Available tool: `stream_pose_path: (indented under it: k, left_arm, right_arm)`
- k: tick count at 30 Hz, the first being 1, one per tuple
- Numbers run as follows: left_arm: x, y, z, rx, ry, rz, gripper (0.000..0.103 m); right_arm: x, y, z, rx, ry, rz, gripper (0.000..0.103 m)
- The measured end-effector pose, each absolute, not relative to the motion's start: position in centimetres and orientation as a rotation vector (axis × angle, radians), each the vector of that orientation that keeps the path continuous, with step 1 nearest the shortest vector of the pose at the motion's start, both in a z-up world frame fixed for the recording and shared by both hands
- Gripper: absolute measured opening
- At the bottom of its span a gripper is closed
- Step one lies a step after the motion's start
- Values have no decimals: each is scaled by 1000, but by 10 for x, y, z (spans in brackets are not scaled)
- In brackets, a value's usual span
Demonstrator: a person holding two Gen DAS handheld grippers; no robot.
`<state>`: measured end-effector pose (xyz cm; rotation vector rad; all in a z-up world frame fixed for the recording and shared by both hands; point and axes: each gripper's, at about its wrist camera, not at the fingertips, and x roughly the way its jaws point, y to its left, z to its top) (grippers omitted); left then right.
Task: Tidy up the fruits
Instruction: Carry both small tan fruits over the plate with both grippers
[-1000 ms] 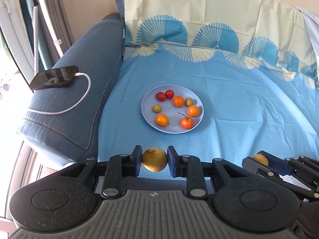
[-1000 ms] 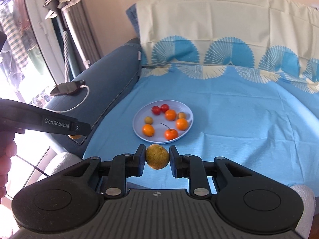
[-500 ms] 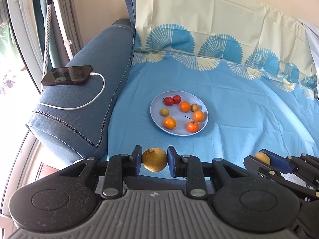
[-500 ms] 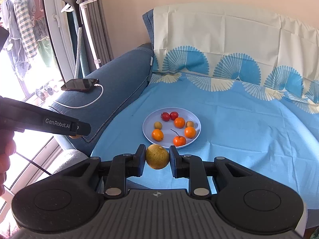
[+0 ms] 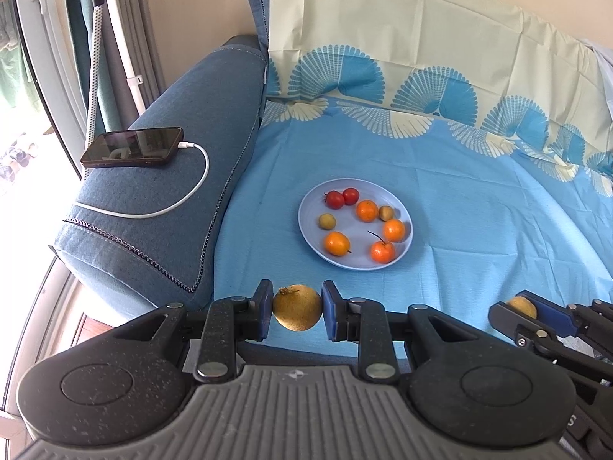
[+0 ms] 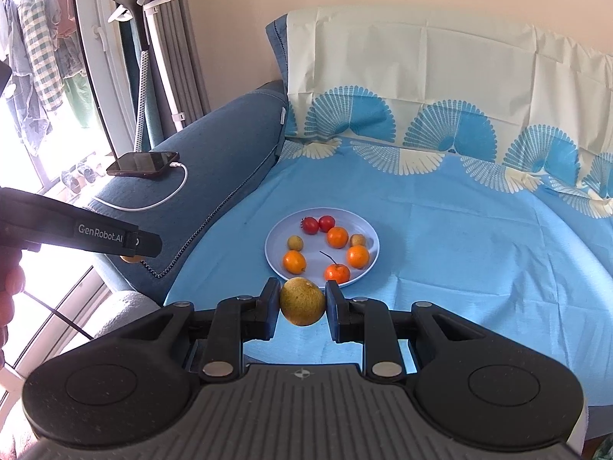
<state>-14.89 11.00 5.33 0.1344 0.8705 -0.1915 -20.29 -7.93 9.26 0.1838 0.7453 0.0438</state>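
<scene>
A pale blue plate lies on the blue sheet and holds several small fruits: oranges, two red ones and two small brownish ones. My left gripper is shut on a yellow-brown round fruit, held above the sheet's near edge, short of the plate. My right gripper is shut on a similar yellow-brown fruit, just before the plate's near rim. The right gripper also shows in the left wrist view, at lower right.
A dark blue sofa armrest carries a black phone with a white charging cable. A patterned sheet covers the backrest. A white garment steamer stand and window stand at left.
Both grippers have pulled back and risen, each still holding its fruit. The plate now looks farther away and more of the armrest, phone and window shows.
</scene>
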Motion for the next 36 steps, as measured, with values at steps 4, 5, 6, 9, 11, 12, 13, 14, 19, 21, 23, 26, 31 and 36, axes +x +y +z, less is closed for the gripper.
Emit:
stream_pose_path:
  k: [4,5,6,9,11,12,13,14,19,21,23,26,31,36]
  left_arm:
    - [-134,110,50,130,878,-187,30]
    - [-131,109,50,130,878,-187,30]
    - [-127,108,49,131,880,-186,30]
    - [-114,105,48,129,883,-184,30]
    - [-105,102,47,126,886,-182,30]
    - [-100,100,46,125,888,-180,30]
    - [-95,99,45,124,889,-178,30]
    - [-89,97,43,125,893,-176,30]
    - [-60,86,35,130,914,-165,30]
    - [-47,81,31,131,925,-162,30]
    - [-34,76,26,137,936,-158,30]
    - [-14,69,17,143,955,-155,30]
    - [18,60,0,150,980,-147,30]
    - [47,53,-23,156,1011,-138,30]
  right_arm:
    - [-191,-83,90,198,754,34,26]
    - [-189,-84,90,199,754,33,26]
    - [-185,-85,89,197,754,31,26]
    - [-173,-88,88,198,753,27,26]
    - [-164,-89,87,200,752,26,26]
    - [-158,-90,86,200,752,26,26]
    - [-154,-91,85,200,751,26,26]
    - [-150,-91,84,200,750,26,26]
    - [-122,-97,76,207,760,29,26]
    - [-110,-99,72,211,765,29,26]
    - [-98,-103,67,217,772,27,26]
    - [-80,-109,60,228,782,21,26]
    - [-49,-117,44,231,799,7,26]
    - [-19,-125,24,239,822,-1,26]
